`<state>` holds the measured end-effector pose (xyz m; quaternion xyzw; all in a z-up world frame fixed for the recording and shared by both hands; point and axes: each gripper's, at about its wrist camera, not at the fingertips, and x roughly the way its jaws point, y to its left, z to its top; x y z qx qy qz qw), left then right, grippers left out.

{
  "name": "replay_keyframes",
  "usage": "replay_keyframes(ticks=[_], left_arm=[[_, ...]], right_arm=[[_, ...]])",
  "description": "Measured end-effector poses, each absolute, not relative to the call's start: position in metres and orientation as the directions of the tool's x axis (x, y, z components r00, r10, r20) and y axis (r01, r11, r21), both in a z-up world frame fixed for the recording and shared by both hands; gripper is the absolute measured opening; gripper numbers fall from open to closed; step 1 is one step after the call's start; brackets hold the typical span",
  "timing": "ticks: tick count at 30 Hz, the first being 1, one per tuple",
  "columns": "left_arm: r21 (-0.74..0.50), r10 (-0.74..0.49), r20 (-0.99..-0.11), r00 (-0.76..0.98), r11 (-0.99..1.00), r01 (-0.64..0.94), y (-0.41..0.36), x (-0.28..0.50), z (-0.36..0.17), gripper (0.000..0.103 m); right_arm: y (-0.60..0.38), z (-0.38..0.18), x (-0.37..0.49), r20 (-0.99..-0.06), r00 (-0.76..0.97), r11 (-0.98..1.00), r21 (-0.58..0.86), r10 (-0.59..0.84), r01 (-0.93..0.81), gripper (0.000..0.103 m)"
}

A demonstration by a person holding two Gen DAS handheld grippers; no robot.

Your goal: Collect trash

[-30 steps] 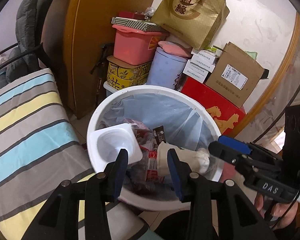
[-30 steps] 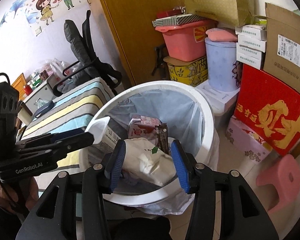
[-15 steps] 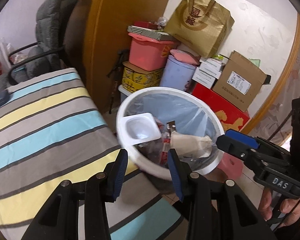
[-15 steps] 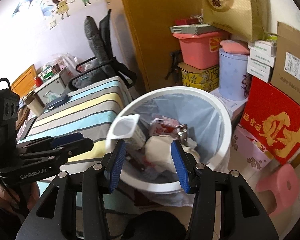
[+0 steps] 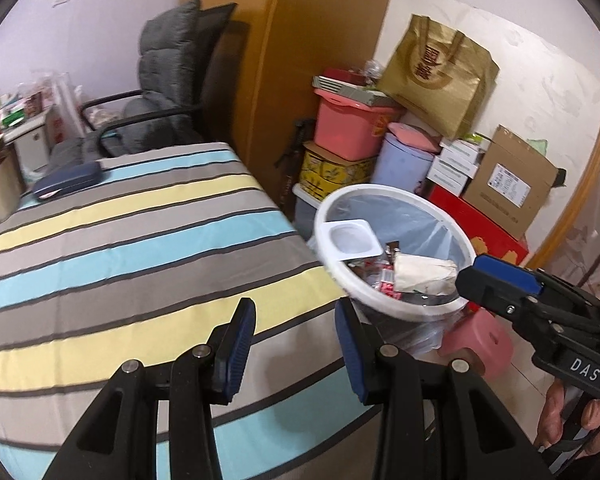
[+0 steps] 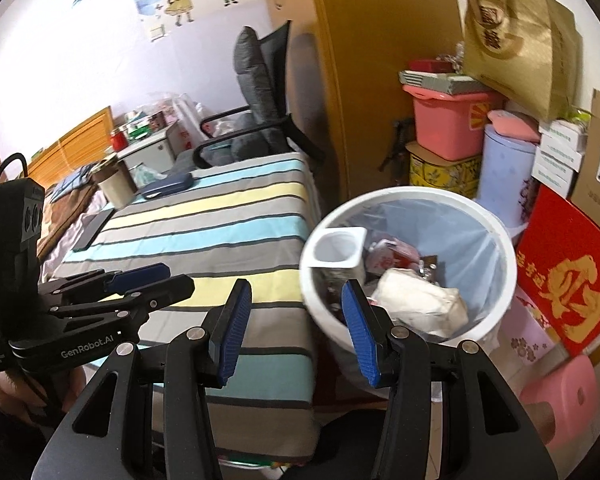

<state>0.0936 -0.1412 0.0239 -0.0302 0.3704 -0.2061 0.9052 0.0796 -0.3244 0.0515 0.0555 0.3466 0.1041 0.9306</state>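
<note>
Left view: left gripper [image 5: 295, 344] over the striped tabletop [image 5: 120, 240], fingers apart, nothing between; bin [image 5: 340, 284] at right holds cup [image 5: 354, 239] and wrapper [image 5: 422, 274]. Right view only: paper cup [image 6: 114, 184] far left; right gripper [image 6: 296, 332] released, empty, at bin rim; pink stool [image 6: 560, 396] whole.

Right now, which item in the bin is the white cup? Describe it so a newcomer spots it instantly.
Find the white bin beside the striped table. Inside it, against the wall nearest the table, is the white cup, propped with its open mouth showing. Unlike the crumpled paper bag and red wrappers beside it, it is rigid, squarish and plain white.
</note>
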Motion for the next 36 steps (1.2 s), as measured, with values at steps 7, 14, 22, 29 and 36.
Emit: replay_keyframes(ticks=[7,14,22,29,36], left_arm=[[-0.174,-0.338,-0.651,0.679,0.938,0.301,-0.117,0.07,0.027,0.041],[-0.161,-0.291,-0.64,0.712,0.956,0.246,-0.097,0.044,0.027,0.041],[-0.168,-0.258,-0.645,0.719,0.966,0.197,-0.078,0.027,0.023,0.041],[-0.17,-0.251,-0.649,0.718,0.968,0.185,-0.074,0.02,0.021,0.041],[-0.166,-0.245,-0.649,0.72,0.969,0.181,-0.072,0.02,0.02,0.041]], right_arm=[[-0.304,0.054,0.066,-0.62,0.743,0.968,0.164,0.253,-0.192,0.05],[-0.287,0.053,0.049,-0.618,0.739,0.963,0.152,0.268,-0.222,0.05],[-0.277,0.052,0.039,-0.624,0.727,0.957,0.152,0.288,-0.249,0.05],[-0.276,0.053,0.036,-0.616,0.735,0.958,0.148,0.285,-0.247,0.05],[-0.275,0.051,0.037,-0.617,0.732,0.956,0.152,0.29,-0.251,0.05]])
